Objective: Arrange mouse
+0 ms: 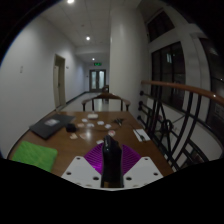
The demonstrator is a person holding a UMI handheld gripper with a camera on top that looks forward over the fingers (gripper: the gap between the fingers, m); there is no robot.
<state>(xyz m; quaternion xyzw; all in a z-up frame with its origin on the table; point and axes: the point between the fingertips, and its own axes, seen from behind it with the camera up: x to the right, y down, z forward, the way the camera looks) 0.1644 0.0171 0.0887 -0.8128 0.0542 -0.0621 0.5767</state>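
Note:
My gripper [111,152] is raised above a round wooden table [80,140]. A black mouse [111,160] stands on edge between the two fingers. The magenta pads [95,158] press against it from both sides, so the gripper is shut on it. The mouse hides the table just ahead of the fingers.
A dark laptop [50,127] lies on the table's left, with a green mat [33,153] nearer to me. Small white items [92,117] lie at the far side and a white object [141,134] at the right. A chair [105,100] stands beyond the table. A railing [175,115] runs along the right.

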